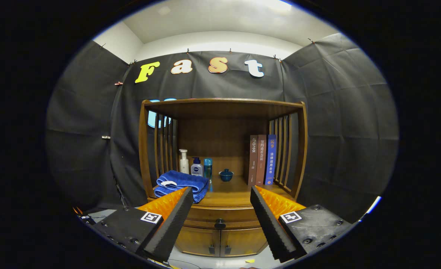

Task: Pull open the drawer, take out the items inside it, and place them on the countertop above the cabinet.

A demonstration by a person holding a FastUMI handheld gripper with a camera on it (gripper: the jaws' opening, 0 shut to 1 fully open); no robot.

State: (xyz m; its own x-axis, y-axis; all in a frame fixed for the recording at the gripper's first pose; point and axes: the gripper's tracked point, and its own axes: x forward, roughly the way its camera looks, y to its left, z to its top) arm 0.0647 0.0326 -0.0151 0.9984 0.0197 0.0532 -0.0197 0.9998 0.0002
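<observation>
Gripper (220, 201) wide open, nothing between the fingers, held well back from the cabinet (222, 157). Drawer (220, 216) looks fully shut, so its contents are hidden; can't tell what's inside.

Countertop, left to right:
- 9 o'clock side: folded blue towel (181, 185), right at the front edge, just beyond the left fingertip.
- Behind it: white pump bottle (184, 161), small white-and-blue bottle (197, 167), teal bottle (207, 168), close together.
- Centre: small lidded blue cup (226, 175), standing alone.
- 3 o'clock side: three upright books (262, 160) against the slatted side.

Drawer knob (220, 223) sits at 6 o'clock from the cup, centred between the fingers and below the tips. Two lower doors (220, 243) have their own small handles just beneath.

Risks, as I judge them:
- Knob is small and round; an off-centre close could slip off or grip only one side.
- Aiming too low catches a door handle instead.
- Coming in high drags the left finger through the towel.
- Free landing space is mostly centre-right; placing items near the bottles could topple them.
</observation>
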